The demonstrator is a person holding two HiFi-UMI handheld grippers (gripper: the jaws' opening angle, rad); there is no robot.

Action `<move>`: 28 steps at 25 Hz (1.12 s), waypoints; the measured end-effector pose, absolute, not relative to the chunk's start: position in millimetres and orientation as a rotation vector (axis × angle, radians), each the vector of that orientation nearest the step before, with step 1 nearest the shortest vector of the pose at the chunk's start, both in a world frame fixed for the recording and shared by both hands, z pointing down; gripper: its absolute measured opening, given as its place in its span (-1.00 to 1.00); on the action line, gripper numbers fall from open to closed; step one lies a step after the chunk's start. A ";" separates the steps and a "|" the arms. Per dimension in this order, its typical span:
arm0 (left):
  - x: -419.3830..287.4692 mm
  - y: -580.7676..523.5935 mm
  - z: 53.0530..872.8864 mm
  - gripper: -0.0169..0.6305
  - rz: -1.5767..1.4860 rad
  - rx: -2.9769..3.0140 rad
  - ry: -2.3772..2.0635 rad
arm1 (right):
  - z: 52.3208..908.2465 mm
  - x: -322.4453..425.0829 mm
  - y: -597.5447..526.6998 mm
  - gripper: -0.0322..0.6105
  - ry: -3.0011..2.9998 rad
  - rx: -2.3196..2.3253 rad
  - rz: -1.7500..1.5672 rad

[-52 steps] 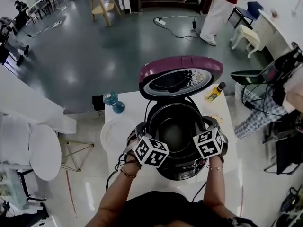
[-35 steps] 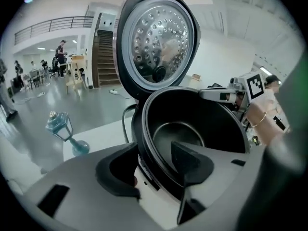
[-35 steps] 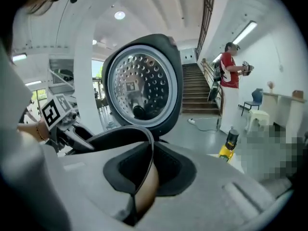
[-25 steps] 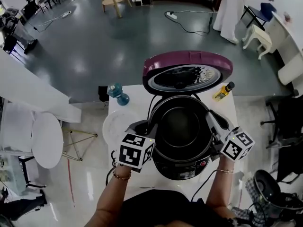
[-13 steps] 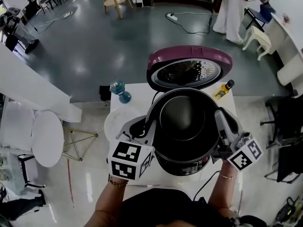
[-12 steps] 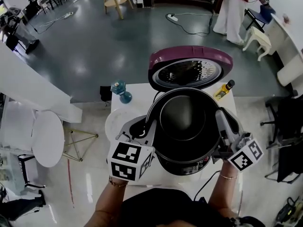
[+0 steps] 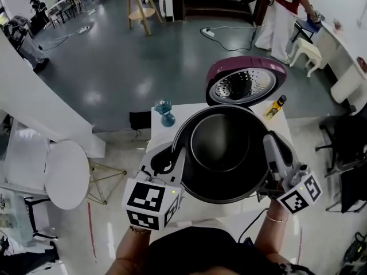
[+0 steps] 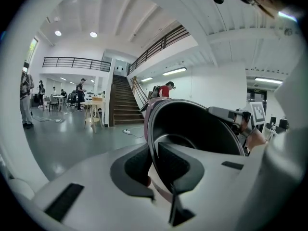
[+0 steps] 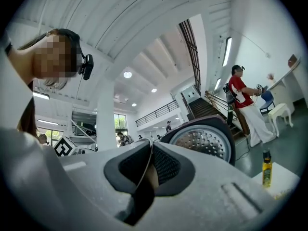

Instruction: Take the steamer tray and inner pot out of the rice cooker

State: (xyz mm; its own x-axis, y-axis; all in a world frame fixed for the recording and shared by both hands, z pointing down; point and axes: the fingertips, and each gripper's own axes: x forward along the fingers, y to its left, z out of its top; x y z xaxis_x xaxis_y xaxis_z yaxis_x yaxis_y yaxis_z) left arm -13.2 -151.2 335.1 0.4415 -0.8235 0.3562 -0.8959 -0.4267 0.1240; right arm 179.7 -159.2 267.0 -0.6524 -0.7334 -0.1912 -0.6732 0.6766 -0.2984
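Observation:
The dark inner pot (image 7: 221, 153) hangs in the air above the table, held by its rim on both sides. My left gripper (image 7: 175, 166) is shut on the pot's left rim, and the thin rim (image 8: 152, 163) runs between its pads. My right gripper (image 7: 269, 160) is shut on the right rim, which shows edge-on (image 9: 146, 166) between its pads. Behind the pot stands the rice cooker's open purple lid (image 7: 246, 82), with its perforated inner plate (image 9: 204, 141) facing me. The pot hides the cooker's body. From the left gripper view I see into the pot (image 8: 192, 129).
A blue glass piece (image 7: 166, 112) stands on the white table (image 7: 172, 125) at the back left, a yellow bottle (image 7: 276, 107) at the back right. A round white side table (image 7: 66, 173) is at the left. A person in red stands far off (image 7: 284, 10).
Both grippers have risen with the inner pot, lifting it up out of the rice cooker and nearer to the head camera. The cooker's body is now hidden beneath it.

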 end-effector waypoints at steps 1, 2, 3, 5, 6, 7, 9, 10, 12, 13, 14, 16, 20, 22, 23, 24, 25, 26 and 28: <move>-24.2 -144.0 331.0 -0.82 0.349 2.408 -1.480 | 264.6 169.7 -149.4 -0.82 2.582 -1.132 -0.290; -35.2 -136.9 328.0 -0.83 0.350 2.411 -1.482 | 263.3 159.8 -139.8 -0.82 2.567 -1.145 -0.290; -46.0 -130.2 326.3 -0.83 0.352 2.414 -1.483 | 263.1 150.0 -130.7 -0.82 2.554 -1.157 -0.292; -66.2 -117.9 326.9 -0.84 0.361 2.417 -1.477 | 266.0 131.4 -114.7 -0.82 2.532 -1.180 -0.301; -75.0 -112.4 329.0 -0.85 0.369 2.417 -1.471 | 268.9 123.1 -107.7 -0.82 2.522 -1.191 -0.308; -82.8 -107.1 331.8 -0.85 0.378 2.417 -1.462 | 272.6 115.7 -101.0 -0.82 2.512 -1.202 -0.318; -95.6 -96.8 338.8 -0.85 0.401 2.418 -1.441 | 281.9 103.6 -88.2 -0.82 2.492 -1.226 -0.345; -100.9 -91.6 342.9 -0.85 0.414 2.420 -1.427 | 287.1 98.4 -81.6 -0.82 2.481 -1.239 -0.360; -109.8 -81.1 352.4 -0.85 0.448 2.427 -1.391 | 298.4 89.5 -67.5 -0.82 2.455 -1.272 -0.391; -113.3 -76.2 357.8 -0.85 0.467 2.432 -1.369 | 304.7 85.9 -60.2 -0.82 2.441 -1.293 -0.406; -116.5 -71.7 363.8 -0.85 0.486 2.435 -1.345 | 311.4 82.8 -53.2 -0.82 2.427 -1.315 -0.422; -122.4 -63.7 377.4 -0.85 0.521 2.435 -1.297 | 326.3 76.7 -40.9 -0.82 2.401 -1.357 -0.459; -134.2 -46.8 410.0 -0.85 0.592 2.411 -1.215 | 361.0 64.8 -18.4 -0.82 2.350 -1.425 -0.550; -138.8 -39.8 426.2 -0.85 0.630 2.403 -1.177 | 379.1 60.1 -8.5 -0.82 2.322 -1.457 -0.598; -140.4 -36.7 434.2 -0.85 0.649 2.400 -1.155 | 388.0 58.4 -4.0 -0.82 2.309 -1.472 -0.623; -141.5 -33.8 442.3 -0.85 0.667 2.394 -1.132 | 396.6 57.2 0.0 -0.82 2.297 -1.488 -0.647; -142.3 -31.4 450.6 -0.85 0.684 2.385 -1.109 | 405.0 56.3 3.5 -0.82 2.287 -1.503 -0.670; -142.8 -29.3 459.5 -0.85 0.703 2.372 -1.089 | 413.7 55.6 6.3 -0.82 2.278 -1.518 -0.695; -143.6 -26.6 478.8 -0.85 0.739 2.340 -1.051 | 432.9 54.9 9.6 -0.82 2.258 -1.544 -0.753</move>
